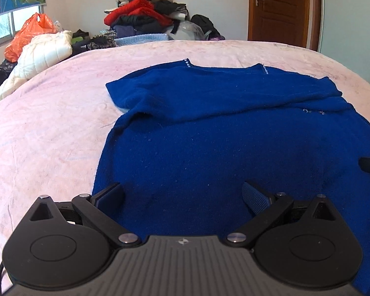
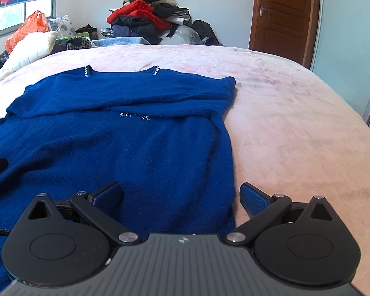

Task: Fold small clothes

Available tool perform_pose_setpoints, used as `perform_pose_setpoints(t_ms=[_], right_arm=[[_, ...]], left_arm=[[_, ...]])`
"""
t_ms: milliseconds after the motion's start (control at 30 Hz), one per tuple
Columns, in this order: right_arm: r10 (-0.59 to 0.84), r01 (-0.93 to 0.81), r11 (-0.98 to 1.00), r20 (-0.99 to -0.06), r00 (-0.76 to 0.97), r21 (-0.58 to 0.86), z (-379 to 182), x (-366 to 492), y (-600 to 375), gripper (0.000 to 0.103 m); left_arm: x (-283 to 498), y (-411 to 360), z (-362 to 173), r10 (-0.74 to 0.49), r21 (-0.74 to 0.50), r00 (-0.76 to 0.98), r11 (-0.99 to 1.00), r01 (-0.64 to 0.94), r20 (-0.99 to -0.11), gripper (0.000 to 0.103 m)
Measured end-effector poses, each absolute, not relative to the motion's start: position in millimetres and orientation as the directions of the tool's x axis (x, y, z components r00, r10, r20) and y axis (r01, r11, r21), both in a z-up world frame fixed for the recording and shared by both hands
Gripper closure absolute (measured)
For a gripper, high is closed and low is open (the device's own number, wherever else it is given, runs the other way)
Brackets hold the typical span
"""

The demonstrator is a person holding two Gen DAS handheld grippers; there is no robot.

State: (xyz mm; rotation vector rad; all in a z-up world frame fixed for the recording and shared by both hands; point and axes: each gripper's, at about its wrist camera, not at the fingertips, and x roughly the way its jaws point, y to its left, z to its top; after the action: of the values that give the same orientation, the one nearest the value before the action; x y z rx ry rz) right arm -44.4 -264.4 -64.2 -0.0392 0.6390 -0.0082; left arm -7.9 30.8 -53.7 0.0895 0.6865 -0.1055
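Lying flat: deep blue knitted sweater (image 1: 209,133) spread on the pale pink fleecy bed cover (image 1: 44,123), neckline at 12 o'clock, hem toward the cameras.
Sweater sleeves: both folded across the chest, forming a band over the upper body; small sparkly trim at the neckline corners and mid-chest.
Sweater place, left view: fills centre to 3 o'clock, its left side edge running down to 7 o'clock.
Sweater place, right view: fills centre to 9 o'clock, its right side edge dropping toward 6 o'clock.
Left gripper (image 1: 183,196): fingers spread wide, nothing between them, hovering over the lower left part of the sweater; contact with the fabric cannot be told.
Right gripper (image 2: 180,194): fingers spread wide, empty; left finger over blue knit, right finger over bare pink cover, straddling the sweater's right edge.
Other gripper tips: a black tip shows at 3 o'clock in the left view and at 9 o'clock in the right view.
Background, 12 o'clock: heap of red and dark mixed clothes (image 1: 148,17) beyond the bed.
Background, 10 o'clock: white quilted jacket (image 1: 37,61) with orange plastic bag (image 1: 29,34) behind it.
Background, 1 o'clock: brown wooden door (image 2: 283,12).
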Motion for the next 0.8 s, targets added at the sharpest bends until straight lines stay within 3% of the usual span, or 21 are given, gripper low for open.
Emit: perform_pose_setpoints(t_ms=[800], right_arm=[[-0.005, -0.008, 1.000, -0.599, 0.801, -0.019, -66.1, -44.3, -267.6, 0.000]], left_arm=[[-5.9, 33.8, -54.2, -0.071, 0.029, 0.768, 0.993, 0.115, -0.636, 0.000]])
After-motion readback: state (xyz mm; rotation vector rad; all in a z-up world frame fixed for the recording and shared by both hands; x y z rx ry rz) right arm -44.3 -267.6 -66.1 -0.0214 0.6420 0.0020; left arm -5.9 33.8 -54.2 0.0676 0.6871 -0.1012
